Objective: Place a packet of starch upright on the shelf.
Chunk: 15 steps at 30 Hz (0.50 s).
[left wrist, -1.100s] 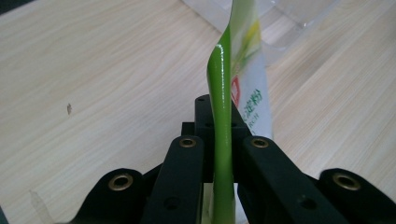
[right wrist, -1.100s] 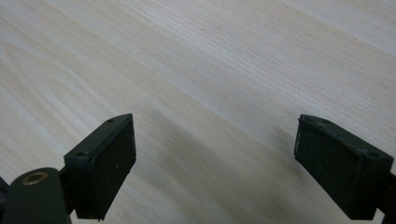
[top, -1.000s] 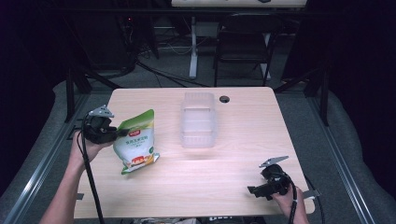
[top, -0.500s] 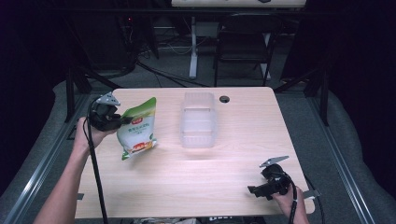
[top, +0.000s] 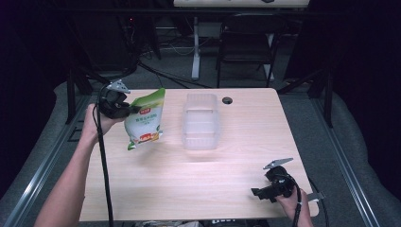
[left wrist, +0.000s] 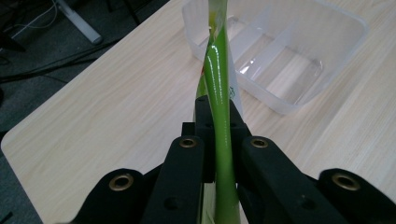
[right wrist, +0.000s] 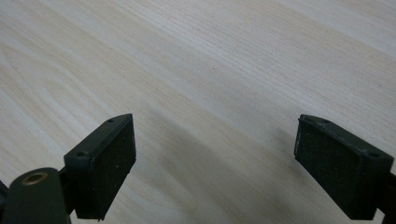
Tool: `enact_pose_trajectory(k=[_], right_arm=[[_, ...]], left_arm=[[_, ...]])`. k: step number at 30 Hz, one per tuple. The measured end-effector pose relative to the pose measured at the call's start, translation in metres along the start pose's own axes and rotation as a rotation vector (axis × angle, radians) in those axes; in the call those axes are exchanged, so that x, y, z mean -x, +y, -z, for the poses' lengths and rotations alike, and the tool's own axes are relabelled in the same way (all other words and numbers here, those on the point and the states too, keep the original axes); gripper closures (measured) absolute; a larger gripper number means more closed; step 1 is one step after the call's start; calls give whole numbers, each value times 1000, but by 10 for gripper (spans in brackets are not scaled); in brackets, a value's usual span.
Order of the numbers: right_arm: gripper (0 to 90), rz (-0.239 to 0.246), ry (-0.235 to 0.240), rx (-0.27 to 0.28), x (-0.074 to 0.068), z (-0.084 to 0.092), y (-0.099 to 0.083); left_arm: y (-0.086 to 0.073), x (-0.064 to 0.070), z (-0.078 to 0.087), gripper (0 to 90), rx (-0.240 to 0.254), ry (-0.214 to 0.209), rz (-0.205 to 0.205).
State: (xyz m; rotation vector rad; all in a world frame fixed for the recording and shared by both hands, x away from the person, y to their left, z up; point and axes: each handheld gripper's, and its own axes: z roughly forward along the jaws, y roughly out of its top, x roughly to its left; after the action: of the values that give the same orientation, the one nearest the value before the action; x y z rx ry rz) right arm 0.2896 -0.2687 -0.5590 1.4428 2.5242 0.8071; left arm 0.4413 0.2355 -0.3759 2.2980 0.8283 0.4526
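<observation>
Your left hand-held gripper (top: 124,109) pinches the green bag (top: 144,119) by its edge, lifted near the table's left edge, w/ the clear bin (top: 201,124) alongside to receive it; right hand-held gripper (top: 263,191) idles agape, front-right corner.

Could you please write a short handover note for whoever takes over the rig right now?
Left hand-held gripper: shut on the green snack bag, holding it above the table, left of the clear plastic bin.
Right hand-held gripper: open, holding nothing, low over the table's near right corner.
Done: bag picked up.
Left: probably place the bag in the bin, which looks empty.
</observation>
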Motion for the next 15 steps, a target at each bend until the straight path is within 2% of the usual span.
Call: enact_pose_trajectory(k=[4, 5, 7, 11, 14, 15], right_arm=[[122, 1, -3, -3, 0, 0, 0], [122, 17, -7, -26, 1, 2, 1], [122, 8, 0, -12, 1, 1, 0], [122, 15, -1, -24, 1, 2, 1], [123, 8, 1, -5, 1, 1, 0], [122, 19, -1, -20, 1, 2, 1]], left_arm=[[9, -3, -2, 895, 7, 1, -14], [12, -4, -3, 894, 9, 3, -17], [16, -5, -4, 894, 11, 8, -23], [27, -7, -4, 894, 26, 21, -36], [34, -9, -5, 894, 35, 25, -42], [36, -10, -5, 894, 38, 23, -42]])
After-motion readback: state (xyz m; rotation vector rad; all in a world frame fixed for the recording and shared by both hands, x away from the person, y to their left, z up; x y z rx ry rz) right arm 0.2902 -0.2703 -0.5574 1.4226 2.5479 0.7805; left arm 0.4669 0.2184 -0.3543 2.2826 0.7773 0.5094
